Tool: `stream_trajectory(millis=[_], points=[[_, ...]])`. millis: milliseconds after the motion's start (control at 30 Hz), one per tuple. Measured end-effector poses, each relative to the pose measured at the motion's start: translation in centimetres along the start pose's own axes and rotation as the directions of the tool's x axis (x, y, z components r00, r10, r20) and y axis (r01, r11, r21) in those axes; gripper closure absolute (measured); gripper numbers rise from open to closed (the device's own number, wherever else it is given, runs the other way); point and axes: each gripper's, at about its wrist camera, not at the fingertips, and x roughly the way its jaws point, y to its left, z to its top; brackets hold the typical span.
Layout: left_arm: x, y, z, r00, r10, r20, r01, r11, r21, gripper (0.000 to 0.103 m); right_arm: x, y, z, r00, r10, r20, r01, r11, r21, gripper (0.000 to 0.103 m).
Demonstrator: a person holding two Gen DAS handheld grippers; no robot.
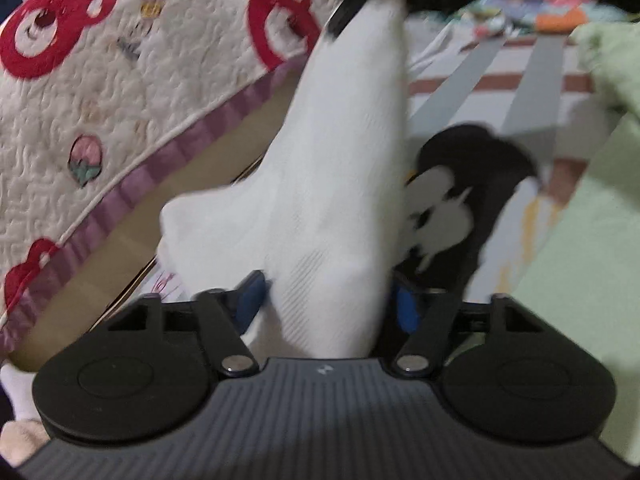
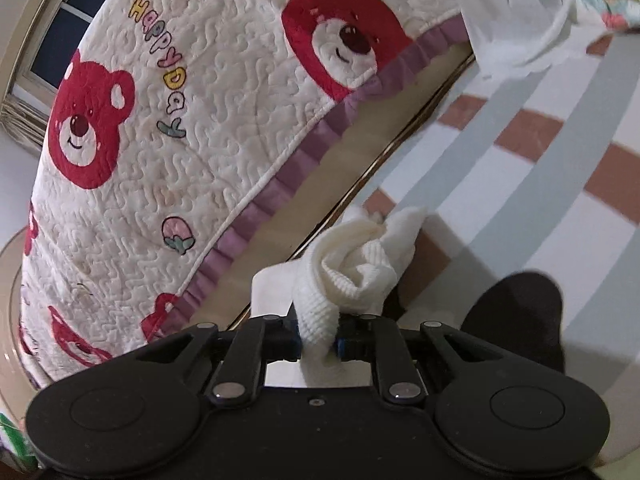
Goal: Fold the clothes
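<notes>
White sock [image 1: 332, 200] stretched in the air over the bed [image 2: 520, 184]: left gripper [image 1: 328, 308] pinching one end, right gripper [image 2: 318, 340] pinching the ribbed cuff. Soft, light, stretchy, limp; best gripped at the ends.

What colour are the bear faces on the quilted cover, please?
Red, with white muzzles, on the quilted cover; the right wrist view shows them best.

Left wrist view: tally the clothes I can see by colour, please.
White: 1, the sock stretched between both claws.
Black: 1, a garment with a white print on the bed.
Light green: 1, a garment at the right edge.
Total: 3.
</notes>
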Motion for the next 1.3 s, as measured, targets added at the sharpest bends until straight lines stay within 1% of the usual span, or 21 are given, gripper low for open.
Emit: stream_trajectory(millis=[100,133,200,300,367,400,433,533,600,733,800,867,900,933,1000,1033,1100,1133,1200,1233,1300], points=[[1.0,0.3,0.1,0.999,0.028,-0.042,-0.027,0.999,0.031,0.083,0.0,-0.6,-0.6,1.0,0.003,0.013,-0.003,1.0,0.022,0.085],[1.1,0.5,0.3,0.998,0.049,-0.041,-0.048,0.998,0.029,0.084,0.2,-1.0,-0.9,1.0,0.005,0.025,-0.007,0.998,0.059,0.085],[0.3,0.9,0.8,0.995,0.099,-0.008,-0.099,0.995,-0.003,0.085,0.6,-1.6,-1.2,0.999,0.013,0.04,-0.017,0.992,0.126,0.084],[-0.9,1.2,0.9,0.991,0.132,0.02,-0.132,0.991,-0.012,0.085,0.2,-1.4,-1.7,0.998,0.007,0.067,-0.015,0.992,0.129,0.078],[-0.9,1.3,0.9,0.992,0.125,0.015,-0.124,0.992,-0.022,0.085,-0.1,-1.5,-2.4,0.997,-0.005,0.082,-0.009,0.986,0.168,0.066],[-0.9,1.3,1.0,0.993,0.117,0.009,-0.116,0.992,-0.039,0.085,-0.1,-1.8,-3.0,0.996,-0.014,0.085,-0.004,0.977,0.215,0.048],[-0.9,1.3,1.0,0.994,0.106,0.005,-0.105,0.993,-0.061,0.085,0.1,-2.1,-3.9,0.996,-0.024,0.081,0.0,0.96,0.281,0.034],[-1.0,1.3,1.0,0.995,0.097,0.003,-0.096,0.991,-0.093,0.085,1.8,-2.9,-6.3,0.996,-0.081,0.028,0.064,0.925,0.374,0.033],[-1.1,1.4,1.0,0.995,0.095,0.003,-0.094,0.99,-0.109,0.085,2.6,-3.4,-7.5,0.995,-0.1,0.016,0.086,0.92,0.381,0.033],[-1.2,1.5,1.0,0.996,0.091,0.003,-0.09,0.986,-0.142,0.085,2.7,-4.5,-9.4,0.995,-0.094,0.025,0.077,0.919,0.387,0.057],[-1.3,1.6,1.0,0.996,0.089,0.003,-0.088,0.984,-0.158,0.085,1.7,-4.7,-10.1,0.997,-0.076,0.03,0.059,0.923,0.379,0.057],[-1.3,1.7,1.0,0.996,0.088,0.004,-0.086,0.981,-0.174,0.085,0.5,-4.9,-11.0,0.997,-0.072,0.02,0.058,0.912,0.406,0.056],[-1.4,1.7,1.0,0.996,0.087,0.004,-0.084,0.98,-0.182,0.085,-0.1,-5.0,-11.5,0.997,-0.07,0.014,0.058,0.906,0.42,0.049],[-1.4,1.7,0.9,0.996,0.086,0.004,-0.083,0.978,-0.19,0.085,-0.2,-5.2,-11.8,0.998,-0.059,-0.01,0.057,0.886,0.46,0.039],[-1.5,1.8,0.9,0.997,0.082,0.004,-0.079,0.976,-0.205,0.085,1.0,-5.9,-12.2,0.997,0.04,-0.068,0.009,0.798,0.602,0.036],[-1.5,1.9,0.9,0.997,0.076,0.004,-0.074,0.975,-0.211,0.085,1.7,-6.0,-12.0,0.995,0.086,-0.058,-0.029,0.768,0.64,0.036],[-1.7,2.2,0.9,0.998,0.066,0.004,-0.063,0.973,-0.222,0.084,2.1,-5.1,-11.1,1.0,0.019,-0.012,-0.009,0.835,0.55,0.039],[-1.7,2.2,0.8,0.998,0.062,0.005,-0.06,0.973,-0.221,0.084,2.2,-4.6,-10.6,1.0,-0.018,0.015,0.009,0.868,0.497,0.055],[-1.9,2.0,0.3,0.998,0.059,0.006,-0.057,0.98,-0.189,0.083,2.1,-3.8,-9.9,0.996,-0.06,0.065,0.03,0.92,0.391,0.071],[-1.7,1.3,0.1,0.997,0.071,0.0,-0.07,0.987,-0.143,0.082,1.8,-3.4,-9.8,0.995,-0.06,0.083,0.028,0.94,0.34,0.077],[-1.2,-0.8,-0.6,0.992,0.122,-0.015,-0.122,0.993,-0.01,0.079,1.3,-2.7,-9.7,0.991,-0.057,0.119,0.028,0.972,0.235,0.082]])
